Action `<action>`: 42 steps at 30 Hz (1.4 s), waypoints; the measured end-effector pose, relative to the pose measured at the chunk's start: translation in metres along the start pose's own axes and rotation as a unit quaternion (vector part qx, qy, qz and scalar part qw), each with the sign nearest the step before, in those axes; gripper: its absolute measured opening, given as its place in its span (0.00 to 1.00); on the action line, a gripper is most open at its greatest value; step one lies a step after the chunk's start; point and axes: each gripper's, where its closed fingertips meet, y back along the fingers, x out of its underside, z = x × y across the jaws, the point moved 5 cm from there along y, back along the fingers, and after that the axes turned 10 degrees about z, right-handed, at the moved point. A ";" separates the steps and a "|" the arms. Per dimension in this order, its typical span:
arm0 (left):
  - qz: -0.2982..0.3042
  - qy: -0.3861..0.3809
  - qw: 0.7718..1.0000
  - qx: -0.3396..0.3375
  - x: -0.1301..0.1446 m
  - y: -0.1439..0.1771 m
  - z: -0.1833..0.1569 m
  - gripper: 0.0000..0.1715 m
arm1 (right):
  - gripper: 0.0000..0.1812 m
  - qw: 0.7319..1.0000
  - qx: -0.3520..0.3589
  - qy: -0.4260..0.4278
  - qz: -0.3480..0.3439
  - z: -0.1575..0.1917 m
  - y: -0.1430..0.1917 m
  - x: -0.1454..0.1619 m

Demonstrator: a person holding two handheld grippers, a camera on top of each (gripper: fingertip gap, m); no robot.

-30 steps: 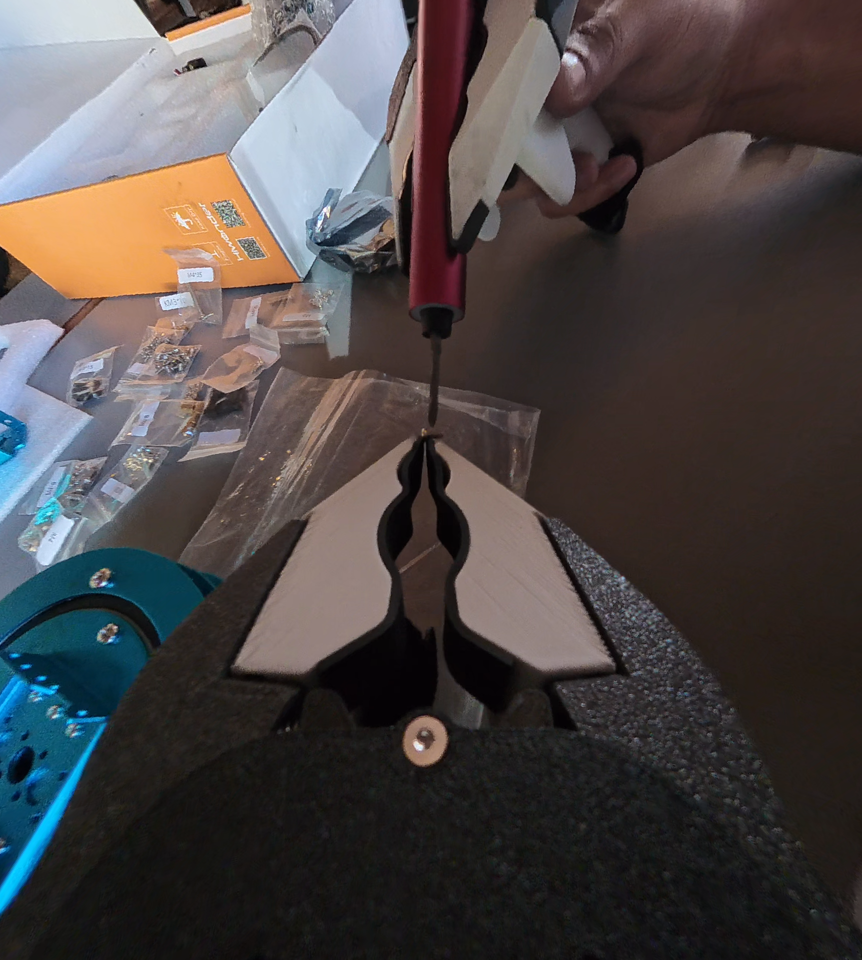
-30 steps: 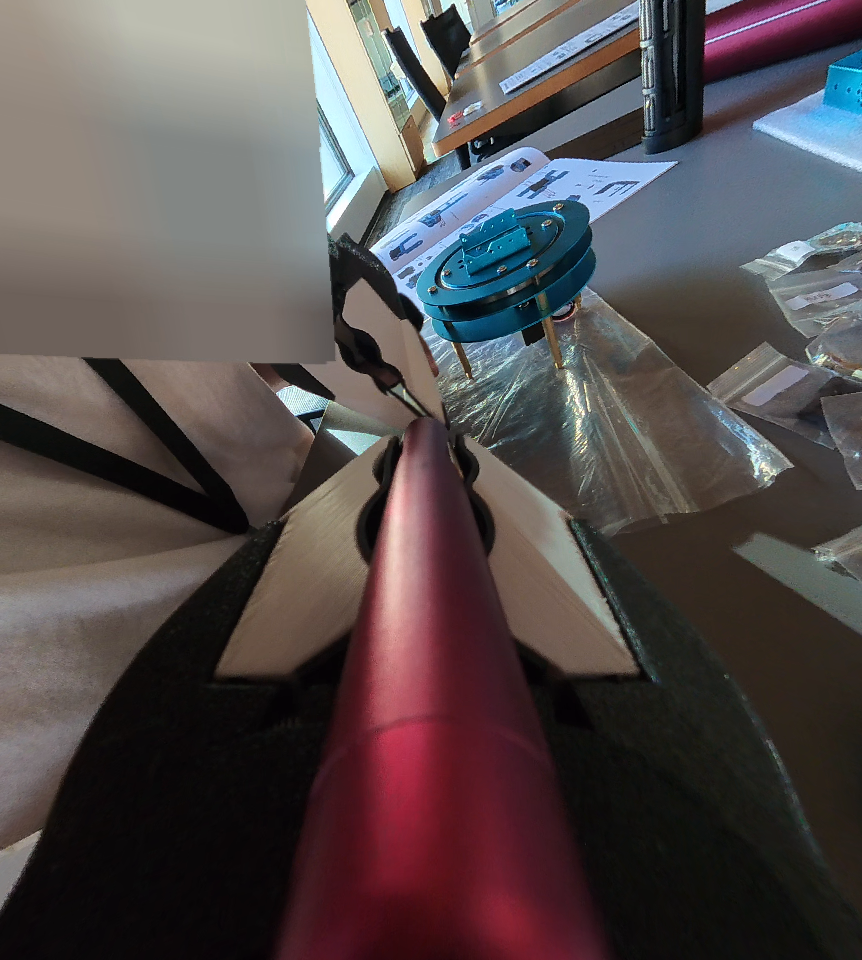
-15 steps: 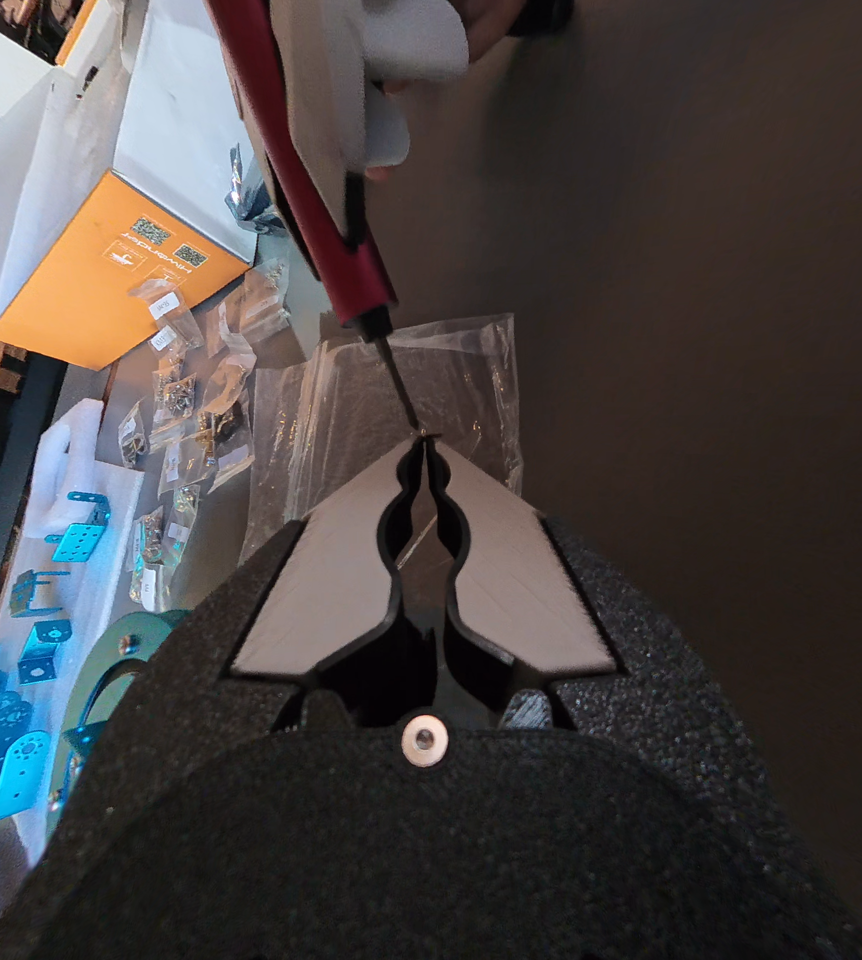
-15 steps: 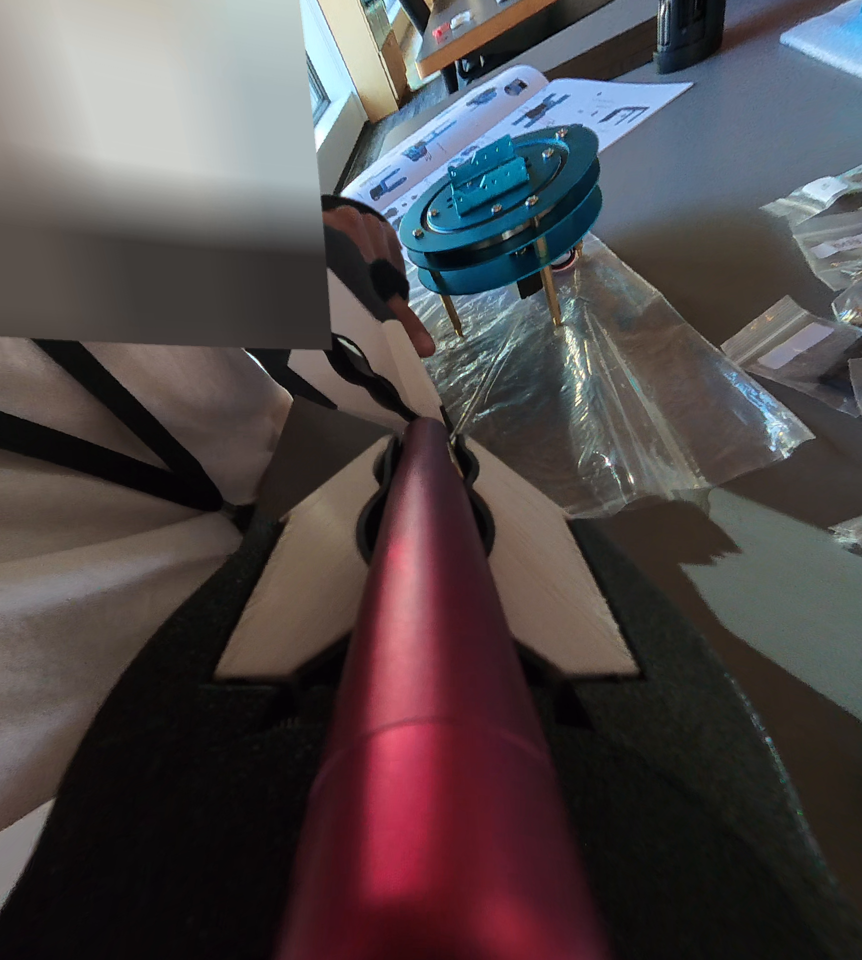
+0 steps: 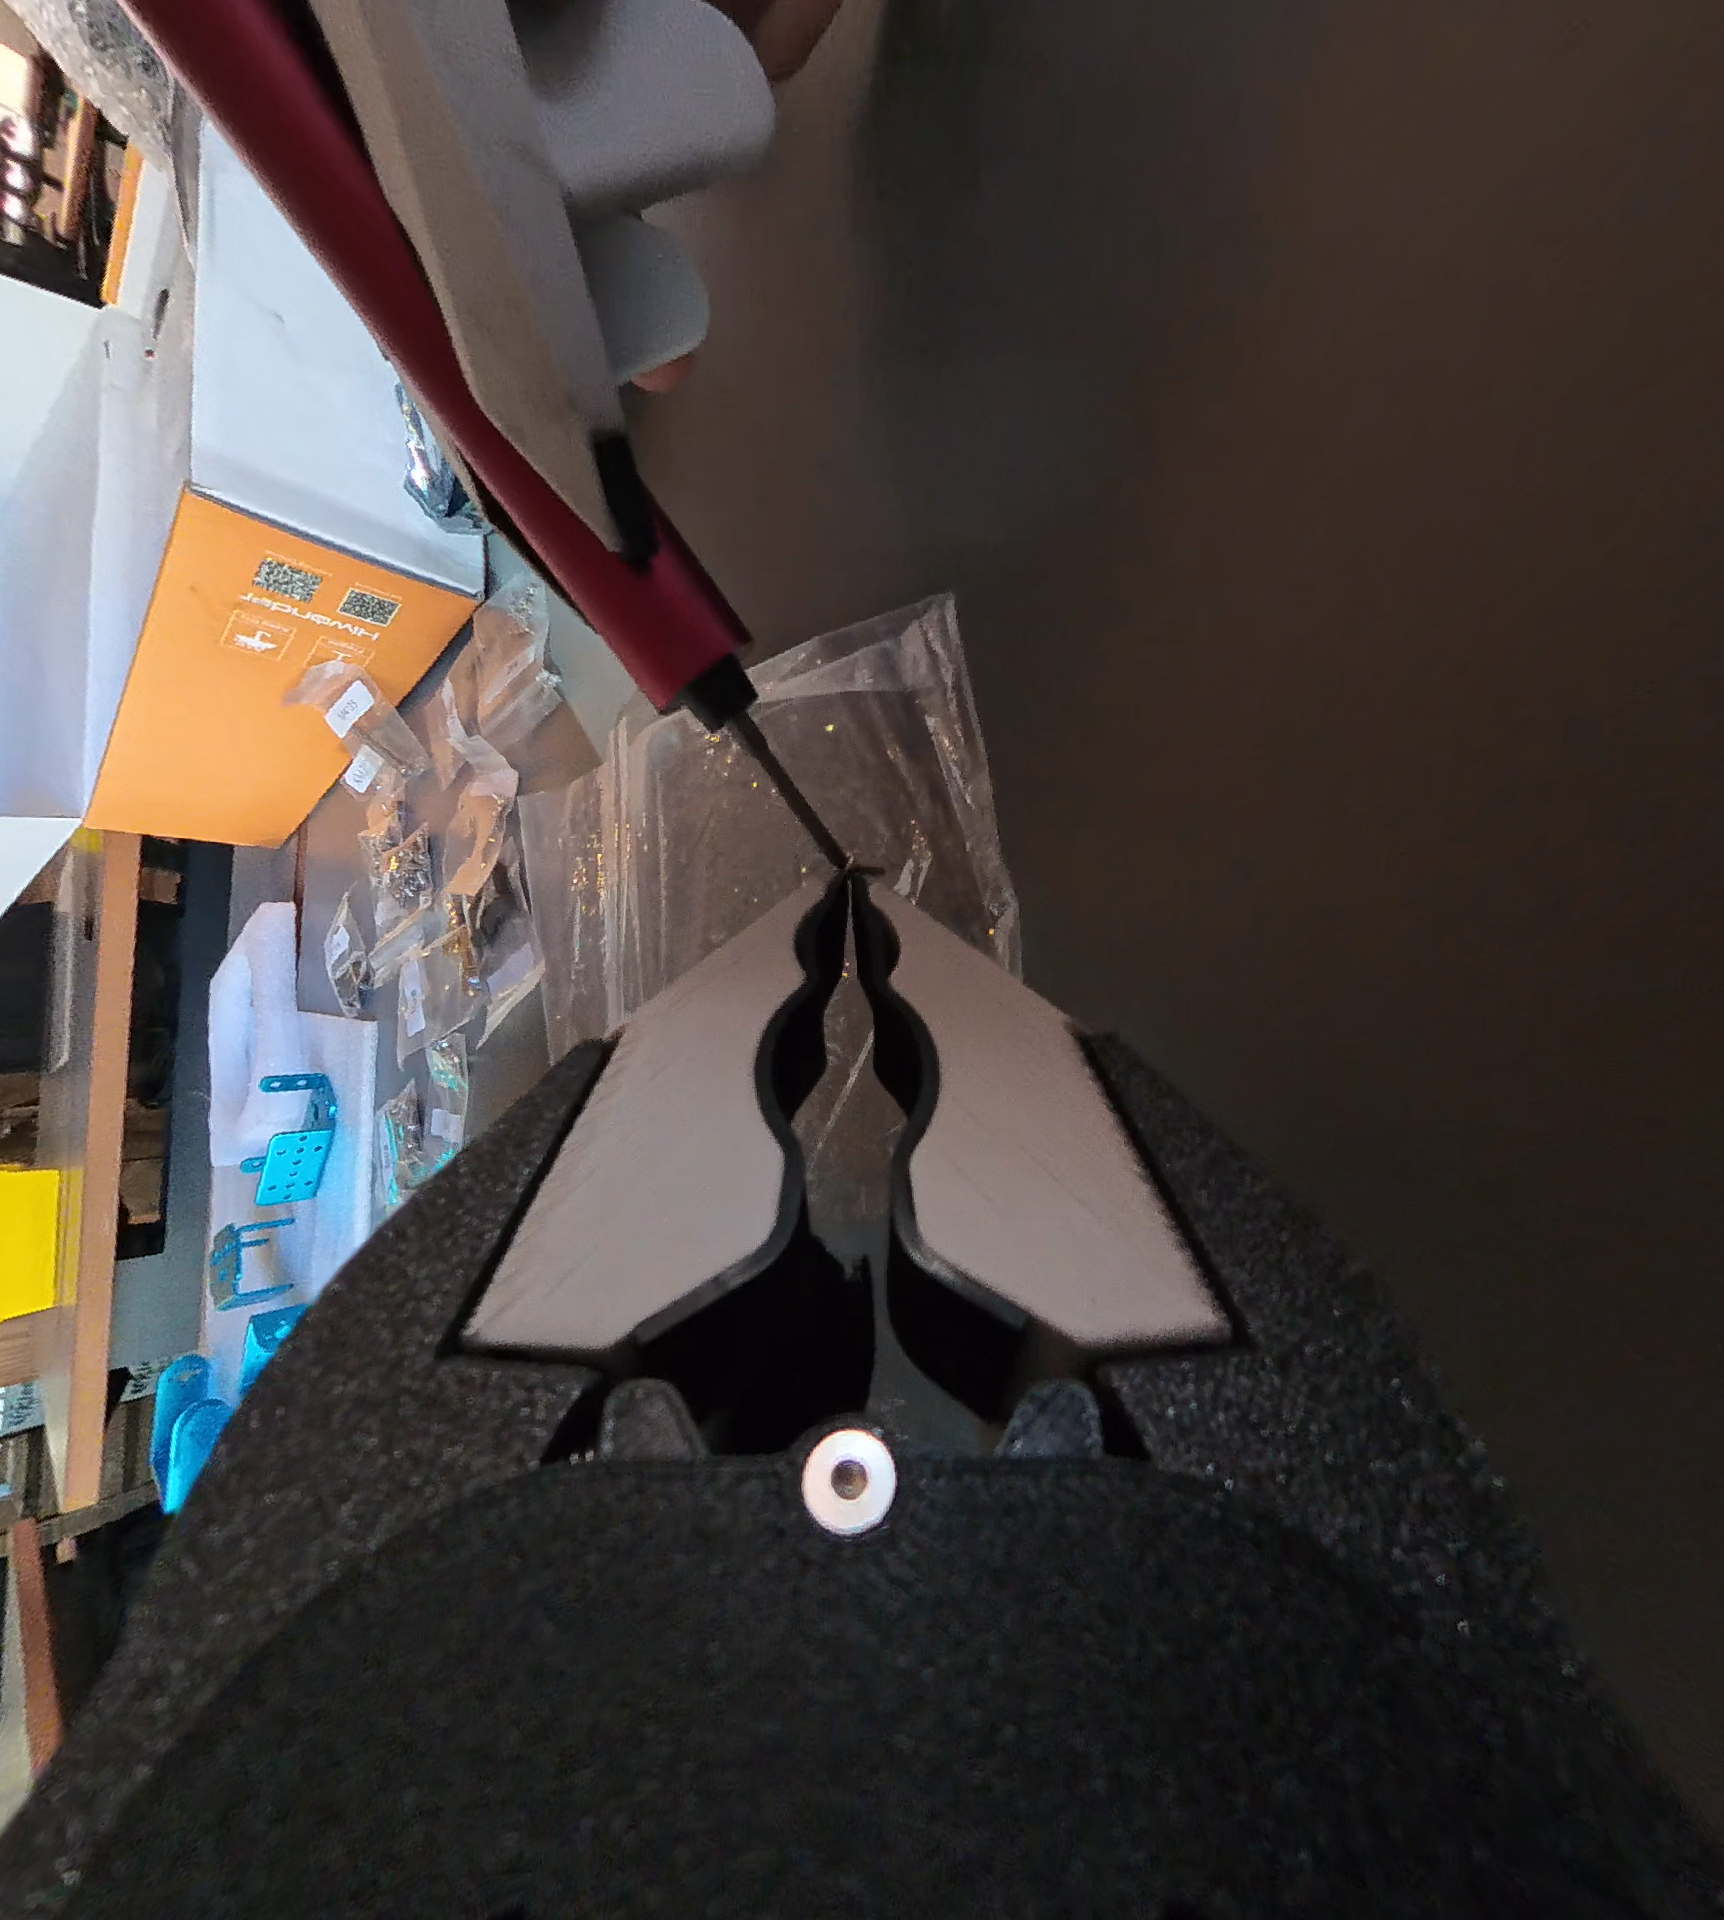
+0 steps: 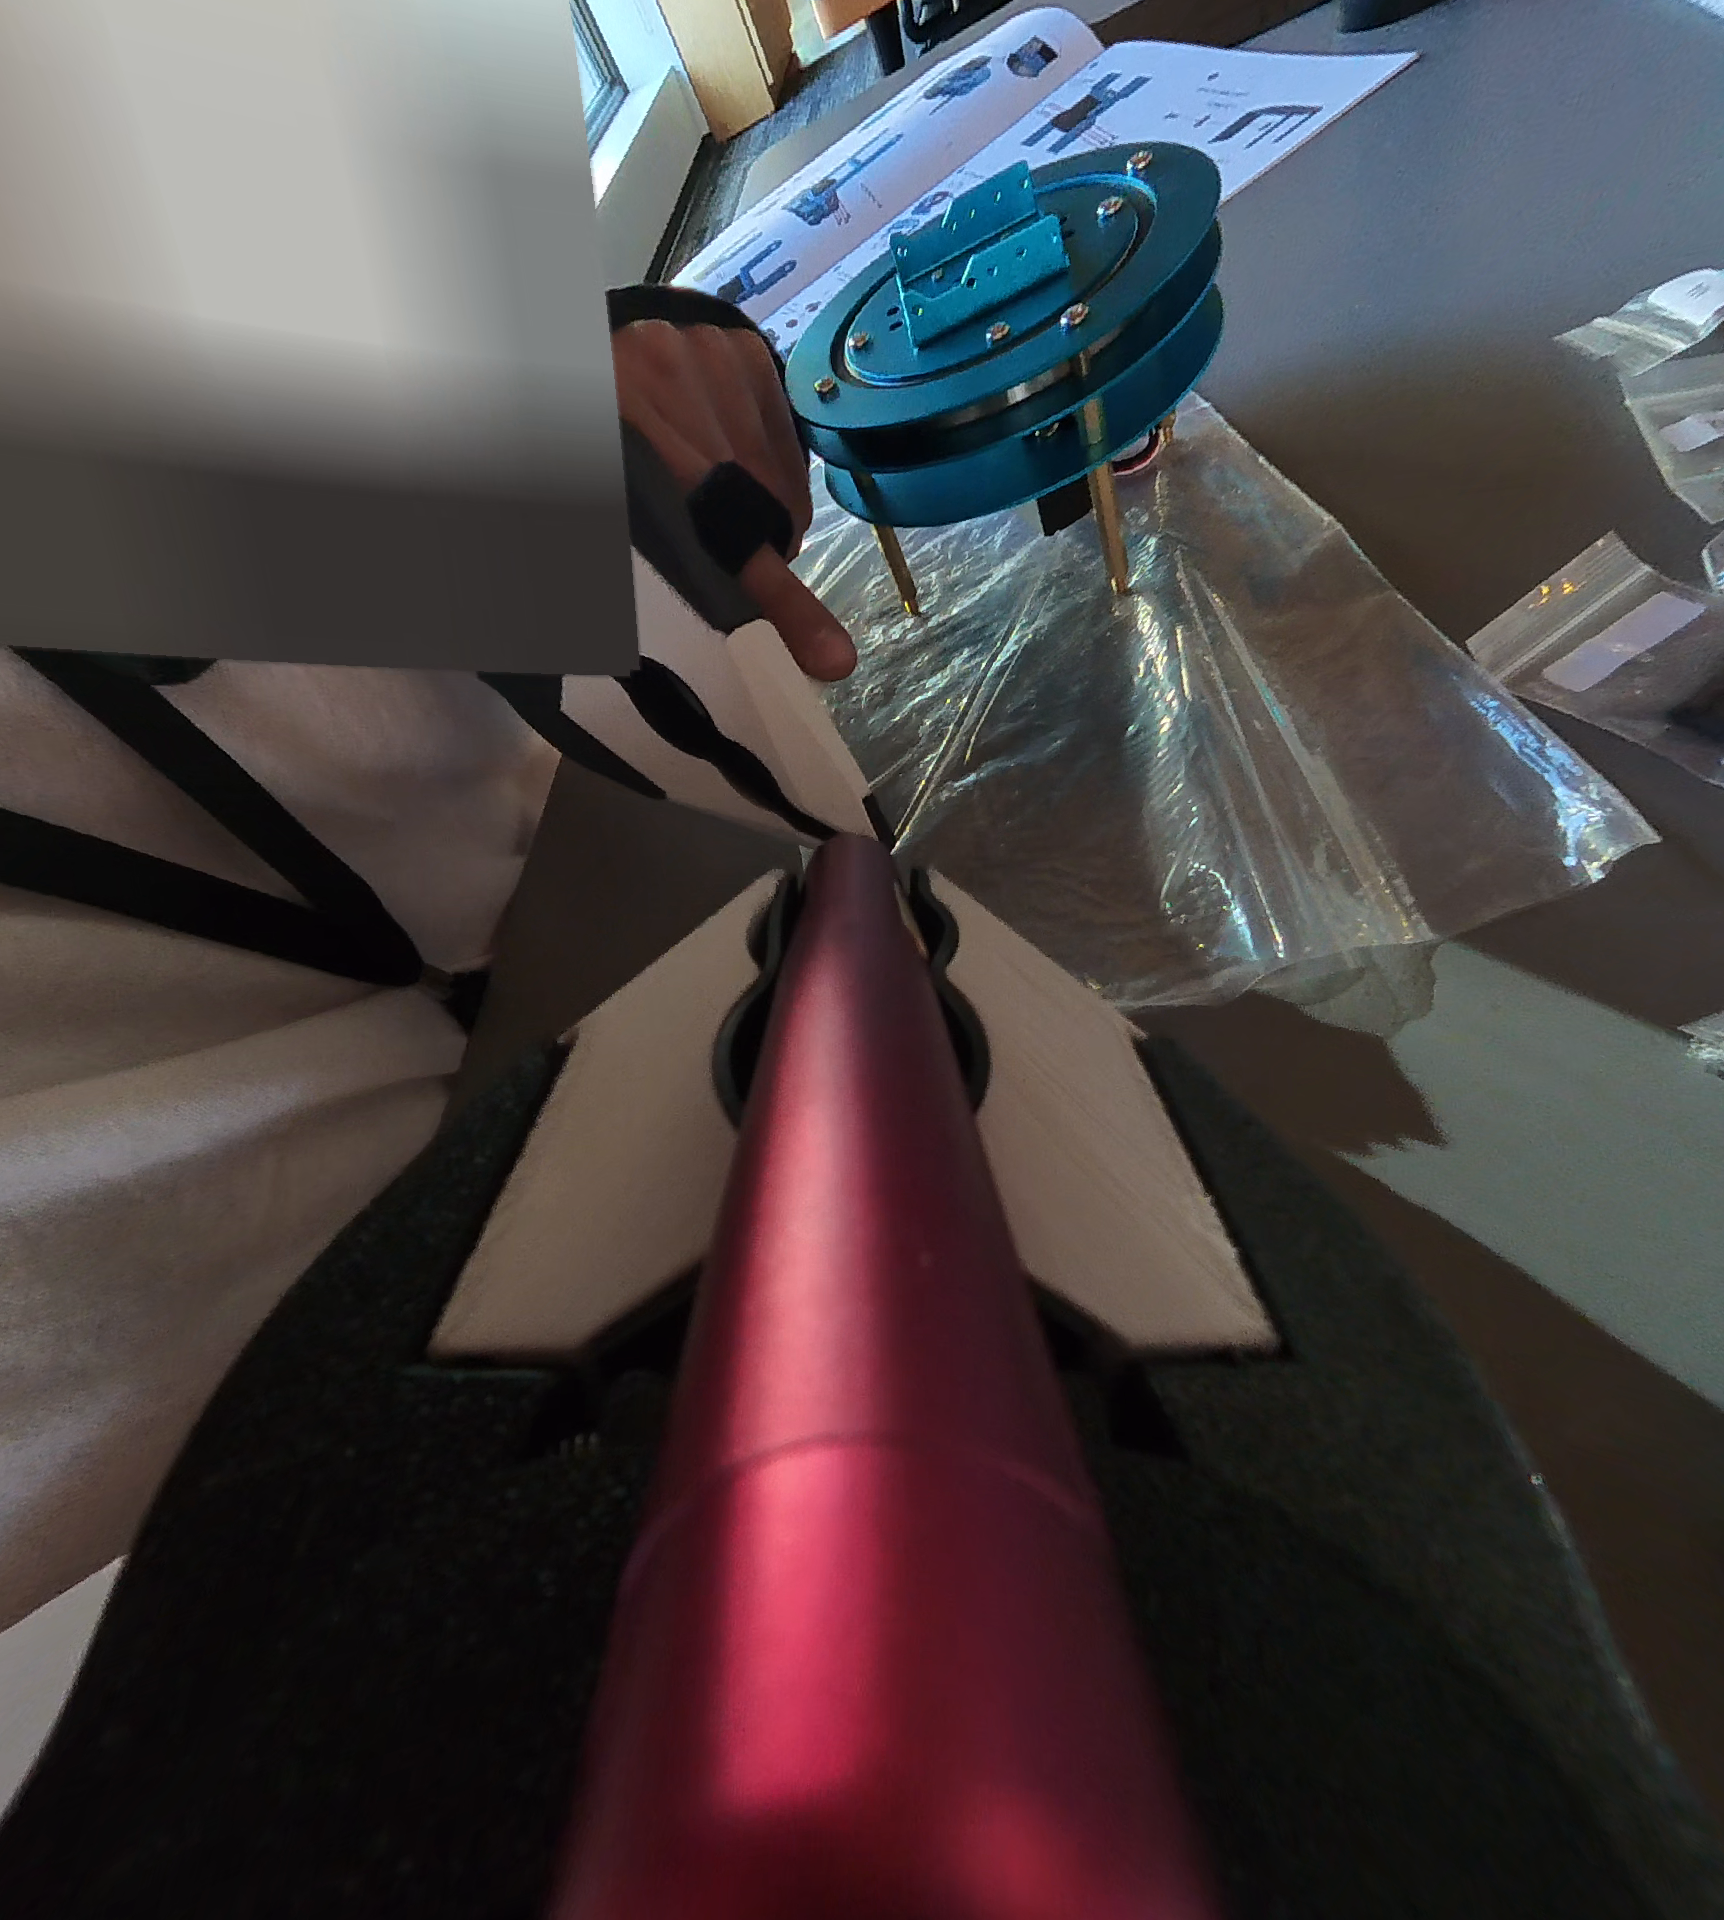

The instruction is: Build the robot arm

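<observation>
dark grey table (image 5: 1409,727) runs under both tools, its left side crowded with parts. nearest, the left gripper (image 5: 850,878) is rolled sideways, its fingers (image 5: 692,1132) pressed together at the tips on something too small to make out. the black bit of the red screwdriver (image 5: 484,416) meets those tips from above left. the right gripper (image 6: 853,883) points along the screwdriver's barrel, fingers clamped around it. beyond lies a clear plastic bag (image 6: 1201,790), then a teal round assembly (image 6: 1014,343) standing on brass legs, an open manual (image 6: 1097,114), small parts bags (image 5: 442,831) and an orange box (image 5: 255,707).
</observation>
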 end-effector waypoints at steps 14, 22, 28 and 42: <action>0.012 0.050 0.999 0.013 0.007 0.001 0.005 0.00 | 0.11 1.000 0.006 0.004 0.006 0.000 0.001 0.001; -0.070 0.249 0.959 0.114 0.004 0.008 0.015 0.12 | 0.11 0.999 -0.016 0.003 -0.050 0.004 0.013 -0.010; -0.118 0.269 0.949 0.115 -0.001 0.013 0.019 0.09 | 0.11 0.998 -0.025 0.001 -0.062 0.005 0.015 -0.012; -0.129 0.273 0.945 0.128 -0.004 0.014 0.020 0.01 | 0.11 0.997 -0.028 0.006 -0.065 0.007 0.017 -0.013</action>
